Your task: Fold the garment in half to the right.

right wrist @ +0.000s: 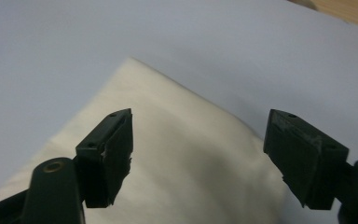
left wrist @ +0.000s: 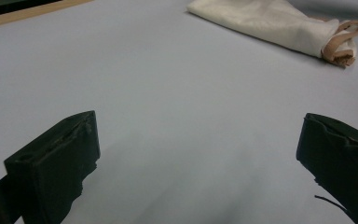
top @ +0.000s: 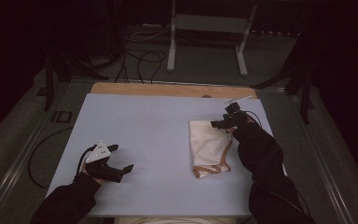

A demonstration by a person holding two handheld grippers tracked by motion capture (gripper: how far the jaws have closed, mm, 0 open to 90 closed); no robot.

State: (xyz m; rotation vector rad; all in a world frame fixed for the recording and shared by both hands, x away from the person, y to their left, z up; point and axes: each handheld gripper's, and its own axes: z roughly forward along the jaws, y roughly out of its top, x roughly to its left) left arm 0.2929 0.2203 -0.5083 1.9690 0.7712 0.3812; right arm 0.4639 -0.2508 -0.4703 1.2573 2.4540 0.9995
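High view: pale blue-grey sheet covers the bench [top: 158,140]; a strip of bare wood shows along the far edge. Room is dark. Grey carpeted floor [top: 205,65] beyond the bench carries loose black cables [top: 140,60] and the white legs of a stand [top: 207,28]. Dark tripod-like legs stand at both sides.

Folded cream cloth [top: 208,142] with tan trim at its near end lies on the right half of the sheet, flat.

Left claw [top: 119,158] sits near the front left of the bench, well apart from the cloth, jaws spread wide, nothing between them. Left gripper view: bare sheet between the jaws, cloth far off.

Right claw [top: 221,122] is at the cloth's far right corner. Right gripper view: jaws wide apart above the cloth [right wrist: 182,168], gripping nothing.
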